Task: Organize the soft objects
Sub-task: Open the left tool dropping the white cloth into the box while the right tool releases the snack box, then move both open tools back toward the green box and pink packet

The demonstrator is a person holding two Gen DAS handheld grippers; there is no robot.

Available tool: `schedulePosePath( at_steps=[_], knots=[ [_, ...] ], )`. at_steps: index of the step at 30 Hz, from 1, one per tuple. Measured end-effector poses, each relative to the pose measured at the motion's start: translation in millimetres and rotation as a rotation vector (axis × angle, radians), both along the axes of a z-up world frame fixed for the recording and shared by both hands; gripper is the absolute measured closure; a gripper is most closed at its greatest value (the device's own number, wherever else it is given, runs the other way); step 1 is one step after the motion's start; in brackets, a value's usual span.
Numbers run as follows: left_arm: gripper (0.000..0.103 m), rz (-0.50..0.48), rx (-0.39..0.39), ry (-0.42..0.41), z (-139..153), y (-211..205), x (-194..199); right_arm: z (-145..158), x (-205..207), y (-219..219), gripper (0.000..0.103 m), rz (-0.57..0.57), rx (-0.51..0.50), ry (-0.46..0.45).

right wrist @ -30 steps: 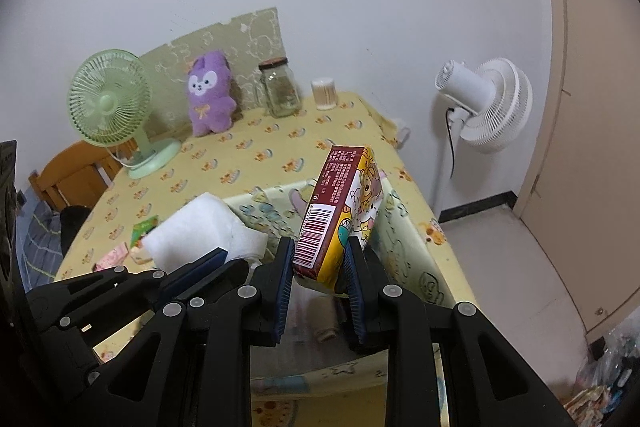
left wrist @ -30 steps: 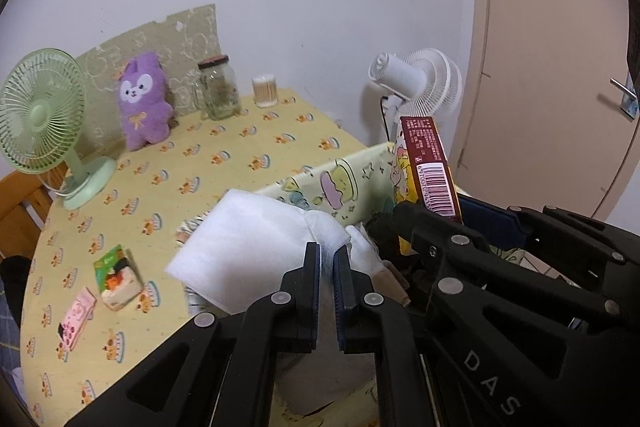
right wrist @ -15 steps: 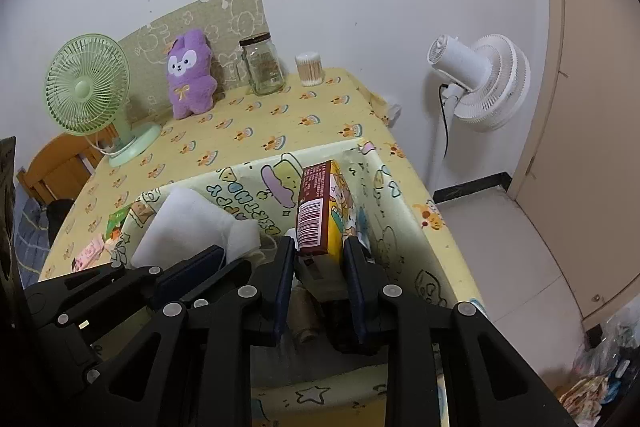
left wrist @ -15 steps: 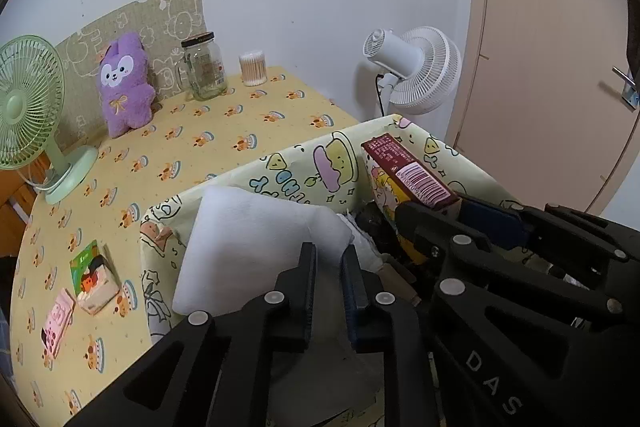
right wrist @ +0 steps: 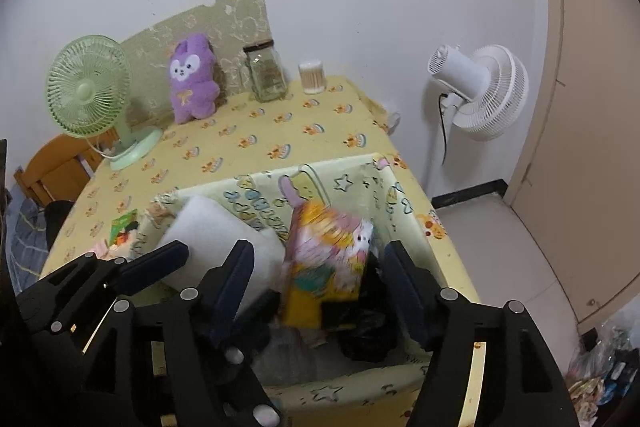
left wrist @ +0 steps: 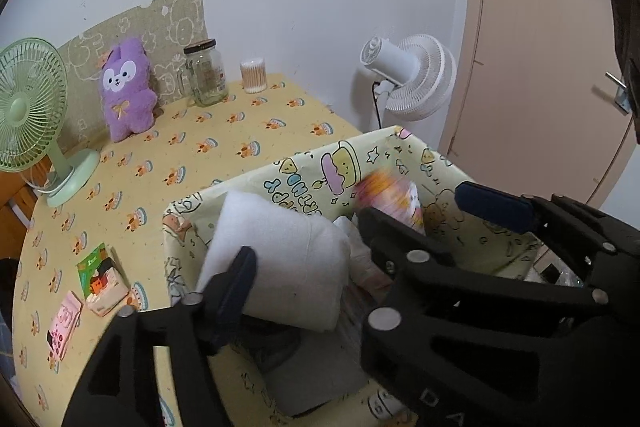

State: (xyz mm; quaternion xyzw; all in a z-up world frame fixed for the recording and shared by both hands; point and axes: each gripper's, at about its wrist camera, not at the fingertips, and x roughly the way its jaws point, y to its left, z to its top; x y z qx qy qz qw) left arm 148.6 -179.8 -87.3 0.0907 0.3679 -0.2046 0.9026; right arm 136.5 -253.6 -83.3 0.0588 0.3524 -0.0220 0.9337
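The white foam pad and the blurry cartoon snack box both sit inside the printed fabric bin on the yellow counter. Left tongs and right tongs are spread wide, gripping nothing. A purple plush leans at the back beside a glass jar.

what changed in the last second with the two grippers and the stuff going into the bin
Both grippers came down over the bin and opened. The right gripper let go of the snack box, now blurred and loose inside the bin. The left gripper released the white pad, which lies in the bin. The plush, fans, jar and small packets stayed put.
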Motion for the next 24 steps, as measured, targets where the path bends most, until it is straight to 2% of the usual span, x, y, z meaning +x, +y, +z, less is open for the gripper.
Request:
schedulePosePath(
  at_steps=[5,12,20,24],
  knots=[
    [0.02,0.005,0.0,-0.029,11.6,7.3,-11.8,8.6,-9.4,5.7,0.02,0.0,0.006,-0.02],
    [0.018,0.024,-0.005,-0.07,24.7,19.7,-26.1,21.9,-23.6,19.1,0.017,-0.004,-0.009,-0.048],
    [0.015,0.045,-0.014,-0.116,40.6,39.1,-38.1,40.2,-39.6,38.0,0.002,-0.029,-0.045,-0.12],
    [0.015,0.061,-0.016,-0.132,47.4,49.8,-43.1,48.6,-45.1,50.1,0.0,-0.025,-0.053,-0.142]
  ],
)
